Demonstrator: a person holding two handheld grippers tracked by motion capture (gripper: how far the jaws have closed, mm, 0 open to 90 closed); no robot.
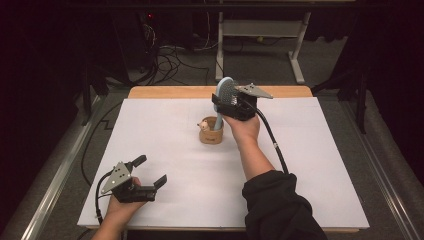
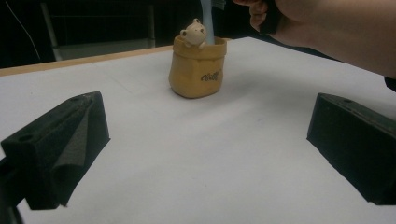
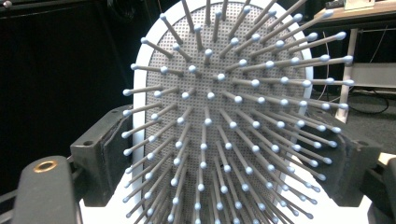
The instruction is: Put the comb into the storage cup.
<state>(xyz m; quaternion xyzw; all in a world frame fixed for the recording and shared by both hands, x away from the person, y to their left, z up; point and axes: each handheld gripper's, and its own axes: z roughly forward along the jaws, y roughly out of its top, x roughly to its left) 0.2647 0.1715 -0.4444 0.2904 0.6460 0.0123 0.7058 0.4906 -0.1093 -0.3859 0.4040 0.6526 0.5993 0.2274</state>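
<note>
Your right claw (image 1: pixel 231 103) is closed on the head of the light-blue hairbrush (image 1: pixel 225 93), jaws pinching its two edges, bristles facing the claw camera. The brush stands upright with its handle down inside the small tan pot (image 1: pixel 211 131) with the bear figure (image 2: pixel 194 32) on its rim, which sits near the tabletop (image 1: pixel 165 130) centre, slightly toward 12 o'clock. The brush looks light and rigid in the frame; the pins are flexible and give no purchase, so your edge grip on the head is the sensible hold. The rim looks smooth plastic, so it could slip if it twists. The pot looks small and easy to tip: any side load through the handle could take it over. Your right forearm comes in from 6 o'clock, wrist raised, hand above and just behind the pot. Your left claw (image 1: pixel 150 173) is wide open with nothing in it, resting low on the tabletop at about 7 o'clock, jaws aimed at the pot, well apart from it.
</note>
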